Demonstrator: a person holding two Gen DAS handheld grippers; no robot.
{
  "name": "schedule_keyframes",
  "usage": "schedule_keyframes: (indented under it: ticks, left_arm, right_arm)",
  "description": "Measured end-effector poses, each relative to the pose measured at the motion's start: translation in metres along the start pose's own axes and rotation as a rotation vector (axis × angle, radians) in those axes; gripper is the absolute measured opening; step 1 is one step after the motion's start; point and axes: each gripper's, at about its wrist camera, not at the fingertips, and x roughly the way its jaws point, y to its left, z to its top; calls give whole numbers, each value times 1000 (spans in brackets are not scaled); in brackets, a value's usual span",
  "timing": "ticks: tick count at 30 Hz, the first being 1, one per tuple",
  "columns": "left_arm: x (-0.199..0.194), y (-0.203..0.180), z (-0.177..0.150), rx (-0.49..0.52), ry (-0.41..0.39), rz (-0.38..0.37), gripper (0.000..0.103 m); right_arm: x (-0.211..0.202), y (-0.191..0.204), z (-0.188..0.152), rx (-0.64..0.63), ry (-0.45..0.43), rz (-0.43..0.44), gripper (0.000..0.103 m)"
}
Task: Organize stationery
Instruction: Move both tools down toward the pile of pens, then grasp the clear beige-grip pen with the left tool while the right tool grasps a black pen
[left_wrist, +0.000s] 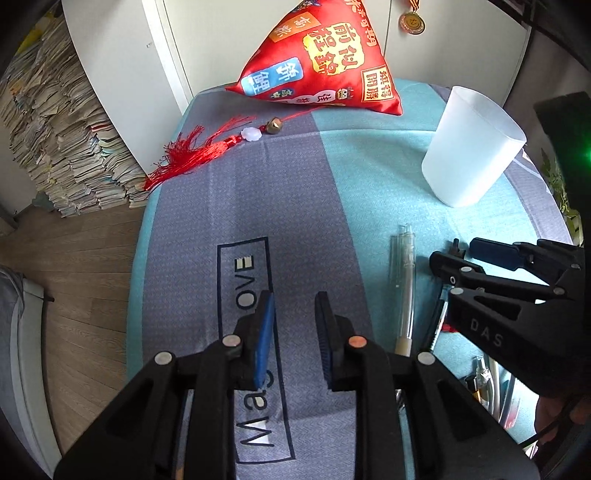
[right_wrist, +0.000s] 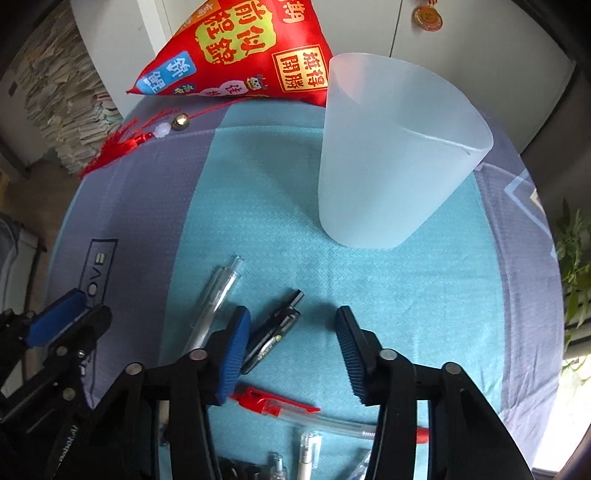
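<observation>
A frosted white cup stands upright on the cloth-covered table, also in the left wrist view. Several pens lie in front of it: a clear pen, a black pen, a red-capped pen. My right gripper is open and empty, hovering over the pens, its left finger beside the black pen; it shows in the left wrist view. My left gripper is open and empty above the grey printed stripe, left of the pens.
A red pillow-like ornament with a tassel lies at the table's far edge. Stacked books stand on the floor at left. More pens lie near the table's front edge. A plant is at right.
</observation>
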Motion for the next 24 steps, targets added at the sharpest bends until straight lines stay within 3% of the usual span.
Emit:
schedule_keyframes:
  ticks: [4,6,9,14,18,24]
  left_arm:
    - [0,-3,2,8,-2,-9,21]
    - [0,-5,3,16,-3,-17,22]
    - [0,-12,5,38,-8,-39,23]
    - [0,-33,11,98,-22,-72,38]
    - [6,-53,21,139,-23,-111,40]
    - [27,-68,28,178,12,-98,40]
  right_arm:
    - [-1,-13,-1,33,-5,-23,32]
    - [-2,-24,-2,48,0,-22,17]
    - [-2,-42,-4,110,19,31,17]
    - [-12,-70,-16,200,31,58,17]
    - [-23,-83,-24,235,26,67,17]
    - [-25,-78,-31,247,91,144,21]
